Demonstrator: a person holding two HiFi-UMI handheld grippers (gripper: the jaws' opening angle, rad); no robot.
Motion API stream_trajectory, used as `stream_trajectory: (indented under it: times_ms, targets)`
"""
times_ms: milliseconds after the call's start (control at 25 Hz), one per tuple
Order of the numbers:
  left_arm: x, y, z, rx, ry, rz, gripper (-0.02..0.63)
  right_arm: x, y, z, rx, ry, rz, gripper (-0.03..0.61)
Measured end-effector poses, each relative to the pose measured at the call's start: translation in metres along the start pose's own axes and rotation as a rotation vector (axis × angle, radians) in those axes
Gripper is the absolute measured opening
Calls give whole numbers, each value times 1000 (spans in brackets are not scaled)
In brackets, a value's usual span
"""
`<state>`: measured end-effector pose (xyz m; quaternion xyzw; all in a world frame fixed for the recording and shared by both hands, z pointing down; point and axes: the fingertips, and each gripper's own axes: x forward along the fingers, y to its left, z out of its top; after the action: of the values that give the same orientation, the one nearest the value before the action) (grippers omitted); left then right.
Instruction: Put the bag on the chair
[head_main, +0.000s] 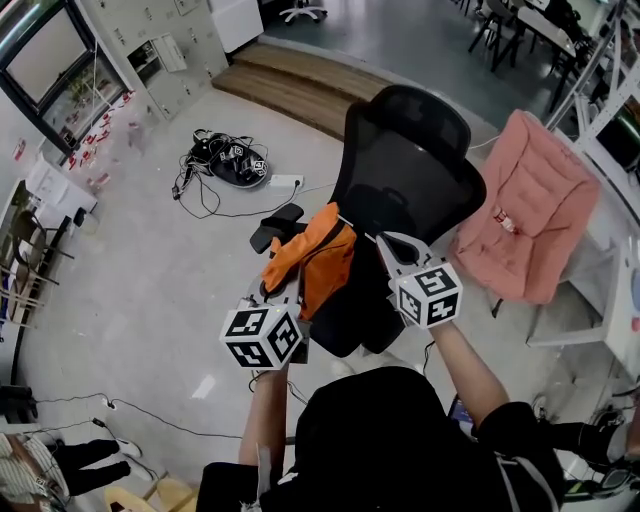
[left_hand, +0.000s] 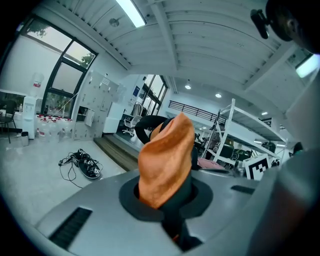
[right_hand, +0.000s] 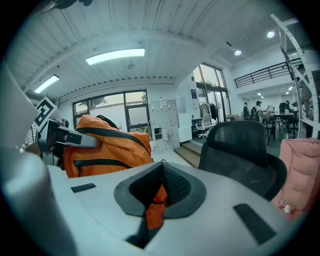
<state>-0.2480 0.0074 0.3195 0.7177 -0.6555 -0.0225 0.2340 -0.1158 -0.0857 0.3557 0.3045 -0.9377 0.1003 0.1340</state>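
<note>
A pale grey floor (head_main: 180, 300) runs under everything, with a tangle of black cables (head_main: 225, 165) lying on it near a low wooden step (head_main: 300, 82). The black mesh chair (head_main: 405, 170) stands in the middle of your head view, with its backrest on the far side and its seat towards you. To its right a pink padded cover (head_main: 530, 205) is draped over another frame, apart from the chair.

You hold the orange bag (head_main: 320, 255) up between your two claws, just in front of the backrest and over the seat. The head view doesn't show whether its underside touches the seat (the bag's own bulk covers that spot).

Your left claw (head_main: 283, 287) is clenched on the bag's near left side. In the left gripper view, a fold of the orange cloth rises straight out from between the closed jaws.

Your right claw (head_main: 385, 242) is clenched too, gripping the bag at its upper right. In the right gripper view, a strip of orange cloth is pinched between the jaws. The bag's main body, with its black zips, sits off to the left there, with the tip of the left claw against it. The chair's backrest fills the right half of that view, just beyond the bag.
</note>
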Motion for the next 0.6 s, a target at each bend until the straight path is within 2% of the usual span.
stream_trajectory:
  times_ms: [600]
  targets:
    - [103, -25, -30, 18, 132, -51, 18, 10, -96, -26, 82, 49, -77, 2]
